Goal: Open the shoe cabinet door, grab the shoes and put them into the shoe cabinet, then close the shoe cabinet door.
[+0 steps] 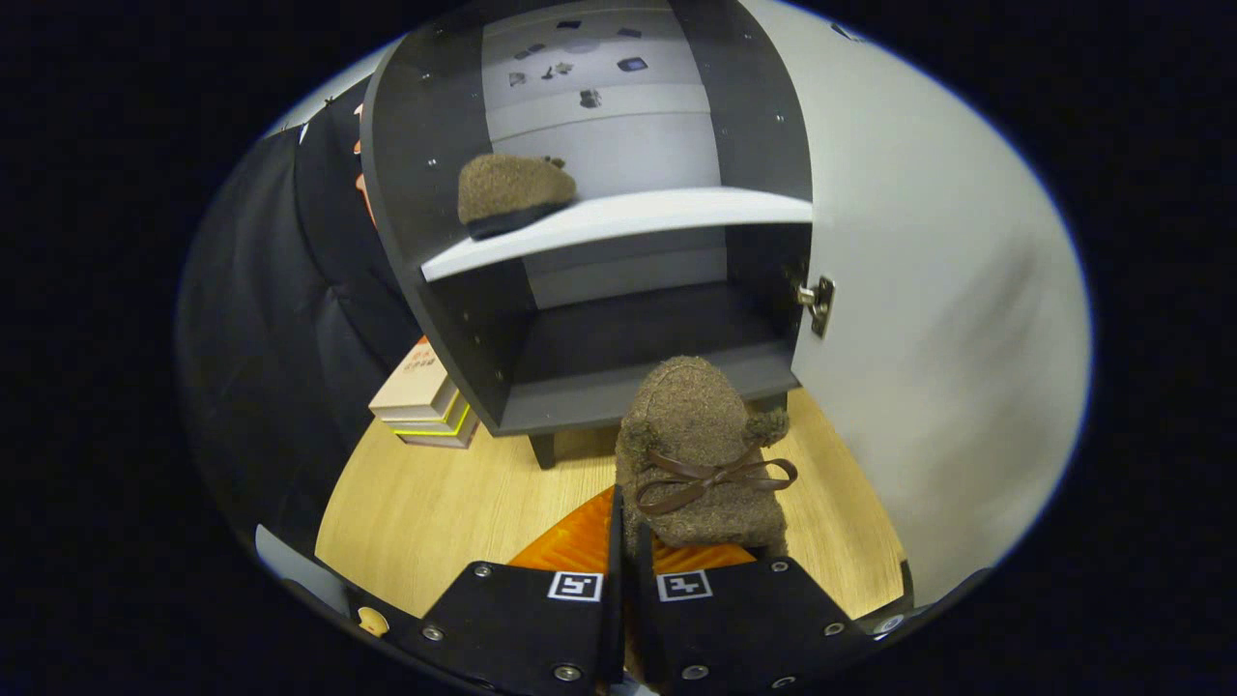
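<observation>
The gripper (626, 541) is clamped on a brown shoe (698, 454) above the wooden table (435, 503), facing the open cabinet (599, 290); books (425, 396) lie beside it.

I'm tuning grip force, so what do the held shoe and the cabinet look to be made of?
The shoe, pinched between the gripper's fingers, looks like soft brown fleece or felt: a nubby, matte surface, with a smooth, shiny ribbon bow. The cabinet looks like laminated board: flat, matte grey panels with small screw heads and a metal hinge.
</observation>
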A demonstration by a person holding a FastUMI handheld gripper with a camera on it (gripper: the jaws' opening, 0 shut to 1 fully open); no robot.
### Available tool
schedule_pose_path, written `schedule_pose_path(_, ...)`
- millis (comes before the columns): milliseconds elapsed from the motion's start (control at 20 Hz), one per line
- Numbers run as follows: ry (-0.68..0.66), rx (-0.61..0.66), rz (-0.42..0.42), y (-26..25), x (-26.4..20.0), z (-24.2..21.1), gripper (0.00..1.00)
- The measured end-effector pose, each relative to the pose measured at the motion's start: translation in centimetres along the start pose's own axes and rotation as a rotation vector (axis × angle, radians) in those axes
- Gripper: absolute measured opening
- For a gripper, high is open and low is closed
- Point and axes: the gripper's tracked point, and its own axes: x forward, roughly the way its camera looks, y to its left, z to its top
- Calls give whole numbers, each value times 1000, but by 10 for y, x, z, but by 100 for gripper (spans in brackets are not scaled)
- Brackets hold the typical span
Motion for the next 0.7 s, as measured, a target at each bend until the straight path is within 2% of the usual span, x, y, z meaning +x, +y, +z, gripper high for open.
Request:
schedule_pose_path(350, -126, -43, 12, 13, -3, 101, 6)
schedule_pose_path(700, -186, -88, 2, 8, 23, 188, 6)
